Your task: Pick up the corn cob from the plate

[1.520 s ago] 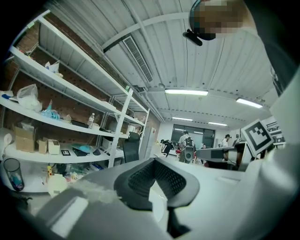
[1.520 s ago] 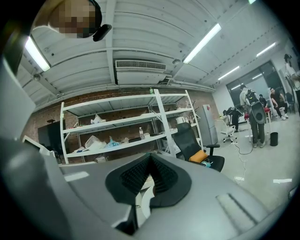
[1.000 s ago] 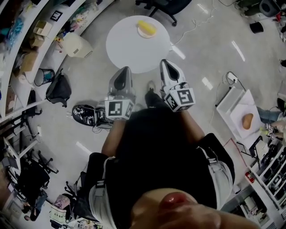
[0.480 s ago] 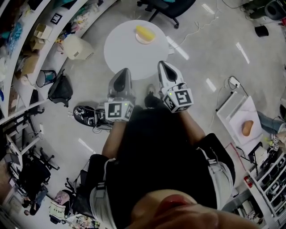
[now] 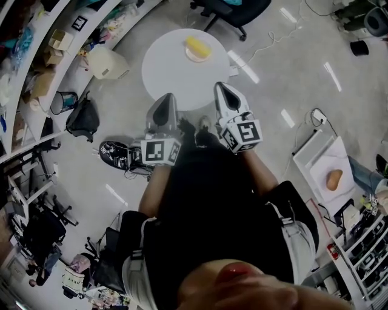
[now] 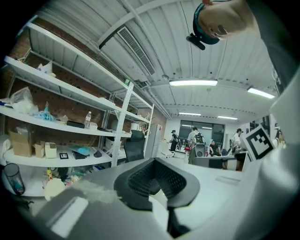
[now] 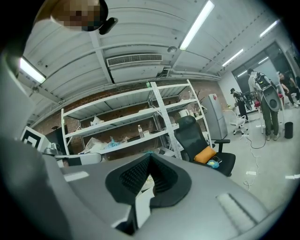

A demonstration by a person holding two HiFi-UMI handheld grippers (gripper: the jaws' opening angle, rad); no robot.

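In the head view a yellow corn cob (image 5: 197, 46) lies on a small plate (image 5: 189, 55) at the far side of a round white table (image 5: 170, 72). My left gripper (image 5: 163, 100) and right gripper (image 5: 222, 89) are held side by side over the table's near edge, well short of the plate. Both point roughly level. In the left gripper view the left gripper (image 6: 157, 162) has its black pads together with nothing between them. The right gripper (image 7: 149, 158) looks the same in the right gripper view. Neither gripper view shows the corn.
A black office chair (image 5: 233, 9) stands beyond the table. Shelves (image 5: 51, 45) full of clutter, a white container (image 5: 107, 62), a bin (image 5: 59, 102) and a black bag (image 5: 81, 120) line the left. At the right a low white surface (image 5: 321, 158) carries an orange object (image 5: 333, 179). Cables (image 5: 265, 37) lie on the floor.
The person has stepped closer to the table, so both grippers now reach over its near edge. Both grippers stay shut and empty.
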